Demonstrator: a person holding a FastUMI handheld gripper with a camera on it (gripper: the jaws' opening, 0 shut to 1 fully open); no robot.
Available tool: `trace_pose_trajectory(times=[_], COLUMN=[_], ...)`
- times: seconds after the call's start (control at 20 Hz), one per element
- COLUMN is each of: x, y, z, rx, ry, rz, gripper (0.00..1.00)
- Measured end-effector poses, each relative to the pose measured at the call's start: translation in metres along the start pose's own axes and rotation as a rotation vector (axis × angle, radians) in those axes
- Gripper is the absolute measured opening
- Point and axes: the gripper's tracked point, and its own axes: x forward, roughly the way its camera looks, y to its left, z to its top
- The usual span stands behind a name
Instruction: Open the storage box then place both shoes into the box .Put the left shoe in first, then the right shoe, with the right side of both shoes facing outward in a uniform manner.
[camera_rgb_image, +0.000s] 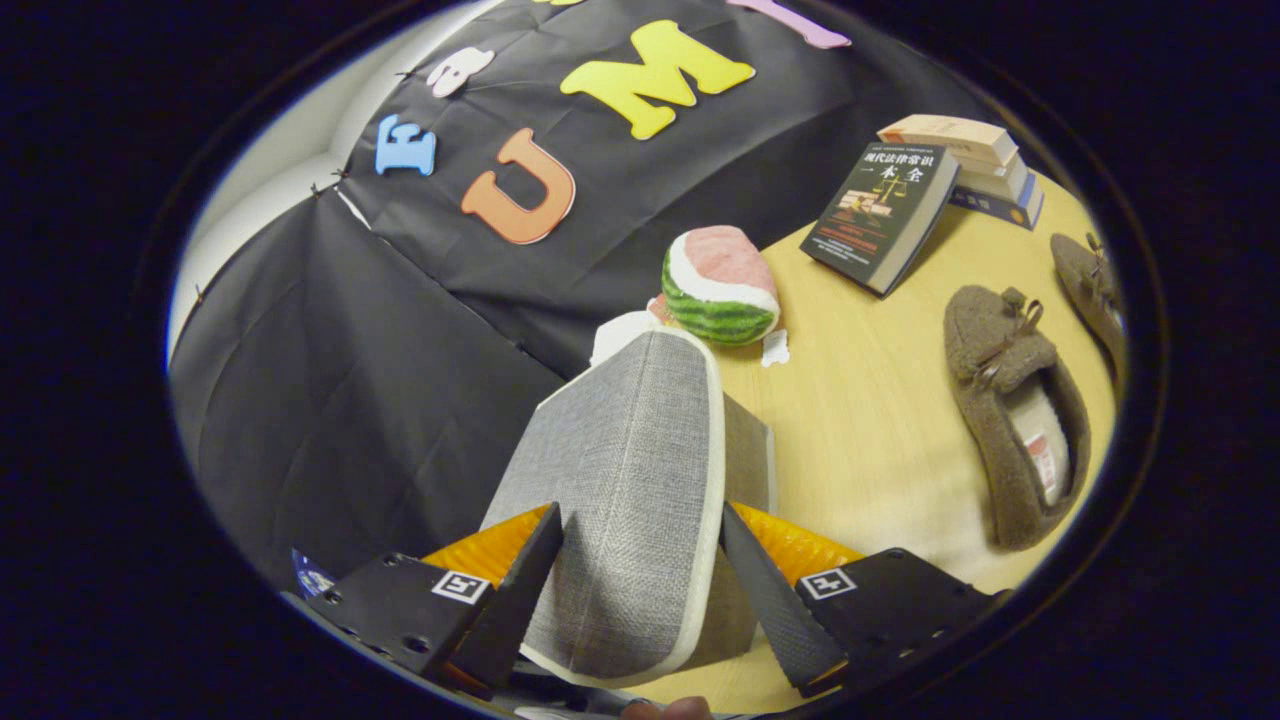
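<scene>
Lid (625, 480) of the grey fabric storage box (745, 450) was seen raised between the fingers of the claw (640, 570), which stood apart on either side of it; whether both pressed on it could not be told. Lid was judged light, padded and floppy at the hinge, best taken at its free edge. Both shoes (1015, 420) were lying on the worktop (870, 440) well apart from the box, the second one (1090, 285) beyond the first. Soft and light, they were judged easiest gripped at the heel rim. A toy watermelon slice (720, 285) sat just behind the box; books (885, 215) were stacked farther back. Neither was judged to block the path.
</scene>
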Motion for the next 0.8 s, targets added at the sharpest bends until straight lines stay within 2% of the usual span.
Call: trace_pose_trajectory(times=[0.2, 0.3, 0.35, 0.5, 0.55, 0.8], x=[-0.005, -0.012, -0.017, -0.038, -0.028, -0.041], y=[0.004, 0.008, 0.008, 0.002, 0.009, 0.044], z=[0.009, 0.017, 0.017, 0.043, 0.040, 0.053], rx=[0.063, 0.077, 0.075, 0.066, 0.065, -0.047], ry=[0.024, 0.031, 0.030, -0.001, 0.008, 0.019], rz=[0.021, 0.039, 0.035, -0.004, 0.005, 0.024], gripper=[0.94, 0.78, 0.78, 0.23, 0.05, 0.00])
